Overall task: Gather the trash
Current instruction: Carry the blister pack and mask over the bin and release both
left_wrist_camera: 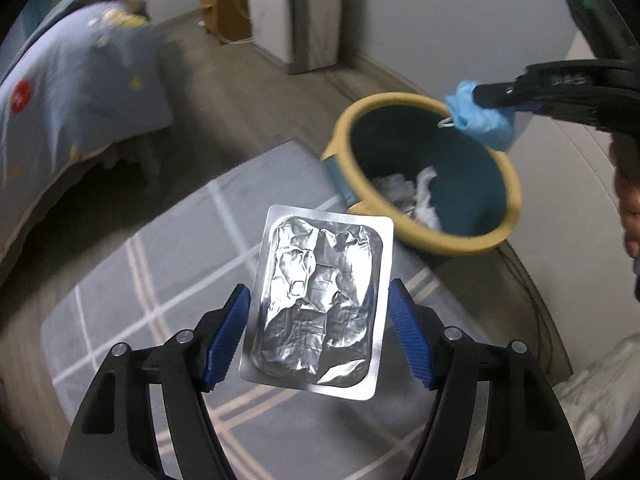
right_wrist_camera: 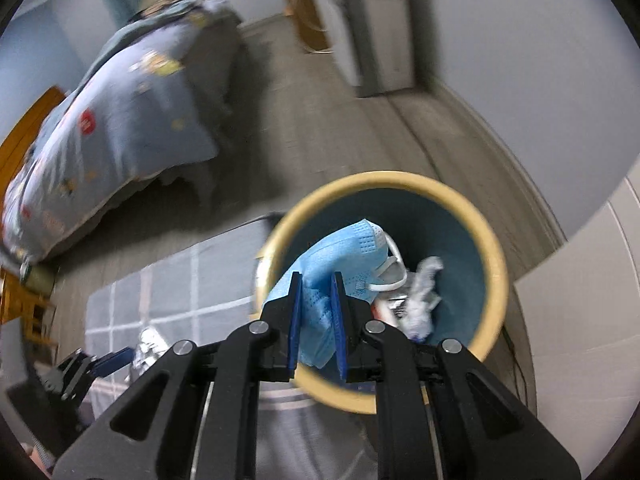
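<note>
Step in hand: dropping trash into the round teal bin w/ yellow rim (right_wrist_camera: 496, 280). Right gripper (right_wrist_camera: 316, 316) is clamping a crumpled blue paper face mask (right_wrist_camera: 344, 252) right over the bin mouth; next move, I'd say, is just spreading the fingers. Left gripper (left_wrist_camera: 316, 332) is pinching a flat silver foil blister pack (left_wrist_camera: 320, 304) by its edges above the grey checked rug (left_wrist_camera: 120, 320), near the bin but not over it yet. Crumpled white paper (right_wrist_camera: 424, 300) is lying inside. Blue-quilted bed (left_wrist_camera: 72, 92) is sitting well apart; nothing is blocking the way.
</note>
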`<state>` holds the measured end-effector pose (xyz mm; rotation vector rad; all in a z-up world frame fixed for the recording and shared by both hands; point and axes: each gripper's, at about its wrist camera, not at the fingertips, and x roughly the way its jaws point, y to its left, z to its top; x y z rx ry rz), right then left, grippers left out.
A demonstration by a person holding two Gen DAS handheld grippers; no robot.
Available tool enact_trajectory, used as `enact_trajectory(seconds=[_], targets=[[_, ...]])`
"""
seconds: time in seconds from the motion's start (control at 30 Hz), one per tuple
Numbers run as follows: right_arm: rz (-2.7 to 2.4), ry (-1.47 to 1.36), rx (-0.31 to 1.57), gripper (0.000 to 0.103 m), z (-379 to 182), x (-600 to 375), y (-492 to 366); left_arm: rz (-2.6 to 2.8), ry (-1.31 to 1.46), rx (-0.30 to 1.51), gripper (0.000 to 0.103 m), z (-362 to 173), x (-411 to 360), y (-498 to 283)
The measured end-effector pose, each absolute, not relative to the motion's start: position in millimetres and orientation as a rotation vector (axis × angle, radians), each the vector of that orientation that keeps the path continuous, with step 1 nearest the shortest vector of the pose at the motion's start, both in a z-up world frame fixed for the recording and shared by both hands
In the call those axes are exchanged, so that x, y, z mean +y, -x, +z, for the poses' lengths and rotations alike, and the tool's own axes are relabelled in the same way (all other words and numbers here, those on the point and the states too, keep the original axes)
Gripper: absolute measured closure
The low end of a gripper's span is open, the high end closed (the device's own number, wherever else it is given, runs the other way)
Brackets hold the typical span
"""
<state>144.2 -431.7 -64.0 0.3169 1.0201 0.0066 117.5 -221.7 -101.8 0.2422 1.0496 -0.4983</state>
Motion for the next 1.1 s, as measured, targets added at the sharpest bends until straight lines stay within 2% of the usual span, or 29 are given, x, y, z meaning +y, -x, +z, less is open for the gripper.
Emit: enact_trajectory(seconds=[0.43,0.9,1.0,1.03,1.1], targets=[[-0.114,-0.440,1.075,0.089,-106.0,-490.0,-152.7,-0.565,-0.340,1.029,0.032,-91.8,-305.4,-155.1],[-0.111,-0.497,1.114,0.089,-123.5,-503.2,-159.1,-0.548,-0.287,1.081,0.032,-141.8,-352.9,-181.6],[-0.092,-0.489,1.100,0.088,-121.7,-497.2,-161.9,-0.551,-0.273,1.065,0.029,-141.3,-349.4,-183.4],[-0.092,-0.479,1.093,0.086,-120.2,-495.2,-162.9,-0.551,-0.268,1.060,0.024,-142.1,-349.6,-184.2],[-0.099,-0.473,1.081,0.081,-119.0,-494.2,-162.8,-0.548,-0.254,1.057,0.022,-142.7,-346.2,-184.3]])
